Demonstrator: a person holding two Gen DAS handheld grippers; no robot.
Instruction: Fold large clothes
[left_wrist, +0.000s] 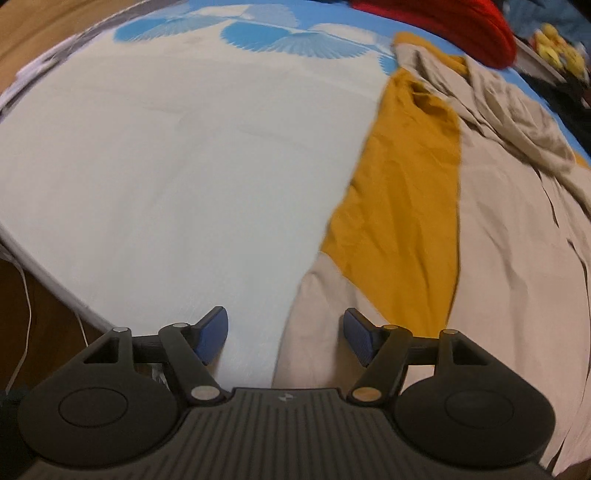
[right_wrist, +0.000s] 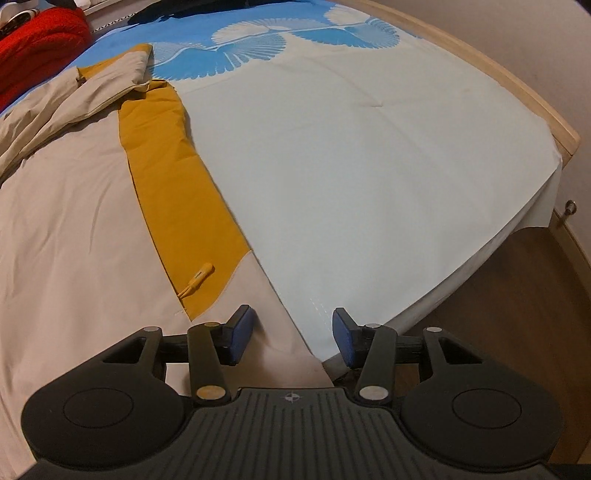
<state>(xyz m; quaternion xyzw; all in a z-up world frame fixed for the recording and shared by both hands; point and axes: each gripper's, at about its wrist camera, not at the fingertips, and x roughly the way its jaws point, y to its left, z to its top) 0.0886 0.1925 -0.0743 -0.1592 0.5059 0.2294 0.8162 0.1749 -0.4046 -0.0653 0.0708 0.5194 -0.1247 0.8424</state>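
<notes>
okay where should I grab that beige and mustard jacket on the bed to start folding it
Probably the jacket hem corner nearest the right claw, approached from the bed's near edge. It lies flat and already sits between that claw's open fingers; the left claw, also open, can pinch the opposite hem edge.

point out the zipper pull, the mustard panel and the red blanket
zipper pull (right_wrist: 196, 279), right wrist view, middle of the yellow tab
mustard panel (right_wrist: 177, 192), right wrist view, centre of the strip
red blanket (left_wrist: 461, 26), left wrist view, its top fold
</notes>
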